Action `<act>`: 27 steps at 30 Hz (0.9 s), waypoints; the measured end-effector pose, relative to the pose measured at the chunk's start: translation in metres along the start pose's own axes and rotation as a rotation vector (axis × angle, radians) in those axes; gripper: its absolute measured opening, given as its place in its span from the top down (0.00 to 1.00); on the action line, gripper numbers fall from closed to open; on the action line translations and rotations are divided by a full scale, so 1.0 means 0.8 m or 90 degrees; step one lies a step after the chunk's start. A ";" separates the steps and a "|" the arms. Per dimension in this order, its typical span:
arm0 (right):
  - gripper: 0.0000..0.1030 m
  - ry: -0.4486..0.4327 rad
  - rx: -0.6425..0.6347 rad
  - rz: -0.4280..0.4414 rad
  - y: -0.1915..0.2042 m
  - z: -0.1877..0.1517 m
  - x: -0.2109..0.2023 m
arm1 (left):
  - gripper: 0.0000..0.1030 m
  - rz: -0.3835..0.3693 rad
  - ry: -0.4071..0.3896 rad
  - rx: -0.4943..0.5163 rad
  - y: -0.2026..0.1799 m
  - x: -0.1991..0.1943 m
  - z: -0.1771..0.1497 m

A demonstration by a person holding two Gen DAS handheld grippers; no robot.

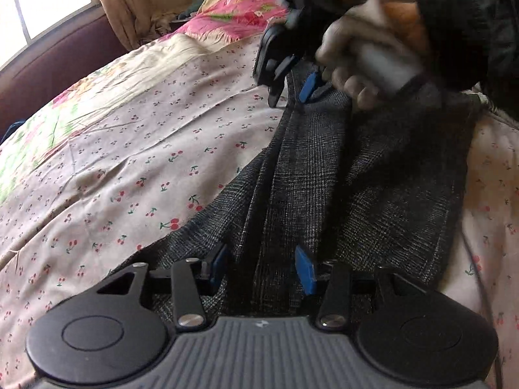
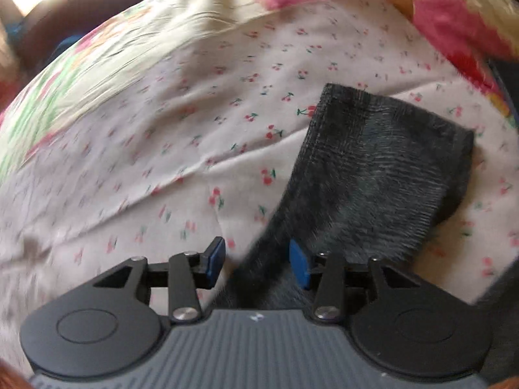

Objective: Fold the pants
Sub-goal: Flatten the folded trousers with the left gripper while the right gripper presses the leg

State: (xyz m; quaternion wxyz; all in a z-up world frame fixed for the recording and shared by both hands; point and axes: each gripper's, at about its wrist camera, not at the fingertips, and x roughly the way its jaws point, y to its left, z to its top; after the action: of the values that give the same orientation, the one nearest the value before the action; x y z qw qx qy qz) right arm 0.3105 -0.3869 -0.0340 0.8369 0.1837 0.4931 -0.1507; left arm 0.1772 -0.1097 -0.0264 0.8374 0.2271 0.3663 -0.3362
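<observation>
One pair of dark grey checked pants (image 1: 350, 175) lies lengthwise on my cherry-print bedsheet (image 1: 129, 149), one hemmed leg end (image 2: 389, 149) spread flat. My left gripper (image 1: 262, 267) and right gripper (image 2: 256, 261) both hang over the cloth, jaws apart, gripping nothing. A pink floral quilt (image 1: 240, 9) lies beyond; my right hand (image 1: 363, 61) blocks the far end.

The pants (image 1: 356, 175) are lying on the bed (image 1: 129, 149) toward its right side, stretching away from the left gripper (image 1: 262, 269) to the right gripper (image 1: 292, 87) at their far end, with a quilt (image 1: 240, 13) lying behind them.
</observation>
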 end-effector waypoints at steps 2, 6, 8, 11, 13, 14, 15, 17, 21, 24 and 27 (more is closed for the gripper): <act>0.56 -0.009 -0.028 -0.035 0.009 -0.005 0.013 | 0.42 0.004 0.001 -0.005 -0.001 0.001 -0.001; 0.96 -0.020 -0.004 -0.006 -0.027 -0.018 -0.014 | 0.42 0.016 0.000 -0.020 -0.005 -0.006 -0.004; 0.96 -0.035 0.027 0.041 -0.061 -0.024 -0.043 | 0.43 0.024 -0.003 -0.012 -0.009 -0.013 -0.007; 0.96 -0.102 0.055 0.114 -0.113 -0.052 -0.113 | 0.43 0.024 -0.011 -0.011 -0.017 -0.027 -0.009; 0.96 -0.150 0.088 0.170 -0.151 -0.079 -0.166 | 0.43 0.016 -0.020 -0.010 -0.027 -0.040 -0.012; 0.96 -0.170 0.101 0.188 -0.168 -0.095 -0.189 | 0.43 0.011 -0.022 -0.007 -0.032 -0.044 -0.013; 0.96 -0.187 0.114 0.197 -0.187 -0.116 -0.212 | 0.43 0.008 -0.023 -0.001 -0.038 -0.047 -0.016; 0.98 -0.203 0.143 0.203 -0.223 -0.162 -0.238 | 0.43 0.005 -0.017 0.018 -0.054 -0.052 -0.020; 0.96 -0.171 0.209 0.129 -0.286 -0.233 -0.210 | 0.43 -0.001 0.018 0.049 -0.084 -0.042 -0.022; 0.91 -0.175 0.297 0.179 -0.320 -0.260 -0.195 | 0.43 0.016 0.020 0.070 -0.100 -0.044 -0.019; 0.89 -0.217 0.293 0.193 -0.322 -0.253 -0.202 | 0.43 0.011 0.007 0.053 -0.103 -0.045 -0.006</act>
State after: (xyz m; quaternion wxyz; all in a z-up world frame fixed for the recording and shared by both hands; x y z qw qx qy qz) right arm -0.0328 -0.5116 -0.0231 0.8568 0.4119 0.2657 -0.1603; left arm 0.0968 -0.1475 -0.0133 0.8280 0.2666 0.3550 -0.3425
